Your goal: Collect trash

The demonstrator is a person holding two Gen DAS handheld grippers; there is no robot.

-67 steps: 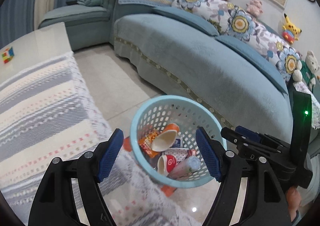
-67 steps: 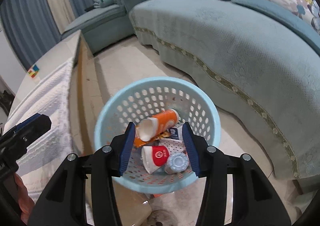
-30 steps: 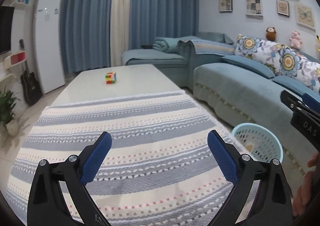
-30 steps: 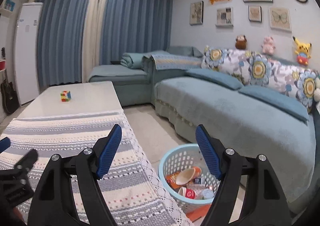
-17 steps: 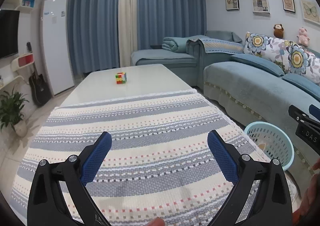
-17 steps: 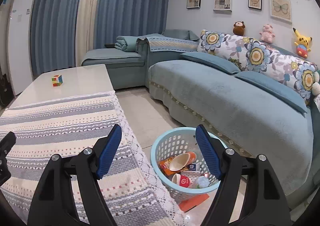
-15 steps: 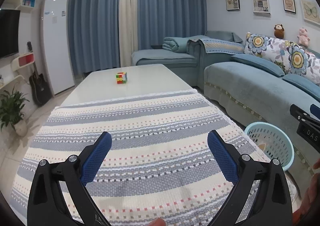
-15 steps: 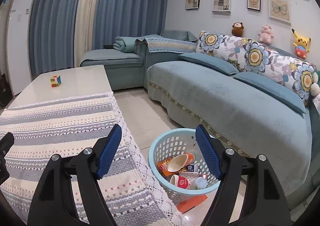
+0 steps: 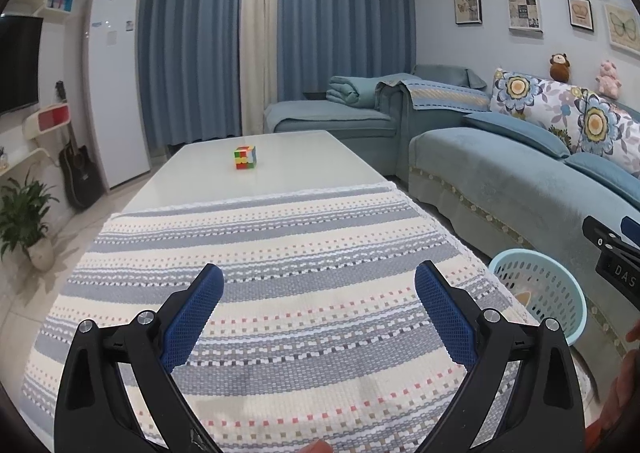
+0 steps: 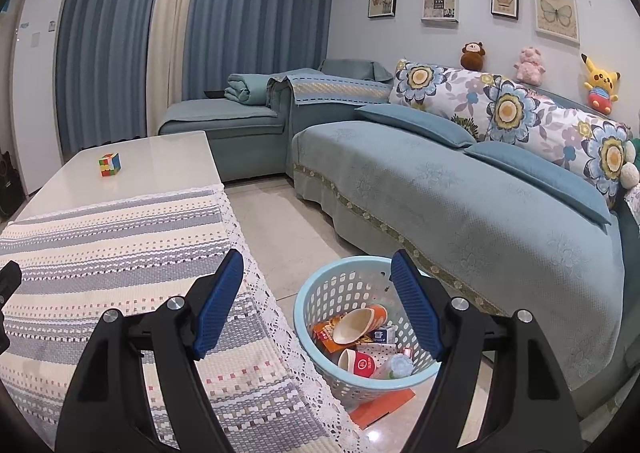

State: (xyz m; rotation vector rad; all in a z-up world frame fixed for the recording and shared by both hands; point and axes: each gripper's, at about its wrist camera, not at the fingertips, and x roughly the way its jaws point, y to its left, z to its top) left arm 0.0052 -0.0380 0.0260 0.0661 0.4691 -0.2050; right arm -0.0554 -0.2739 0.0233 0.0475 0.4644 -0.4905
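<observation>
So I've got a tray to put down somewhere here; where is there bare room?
The striped cloth is bare from the left tool up to its lace edge. Beyond it the white tabletop holds only the puzzle cube. The blue basket on the floor is crowded with cups and wrappers.

1. I see a woven, coarse striped cloth (image 9: 304, 293) with lace edging.
2. The bare tabletop (image 9: 280, 169) looks glossy and smooth.
3. The basket (image 10: 316, 293) is perforated matt plastic.
4. The sofa (image 10: 460, 213) cover looks plush.
5. Floor tiles (image 10: 288, 237) shine.
</observation>
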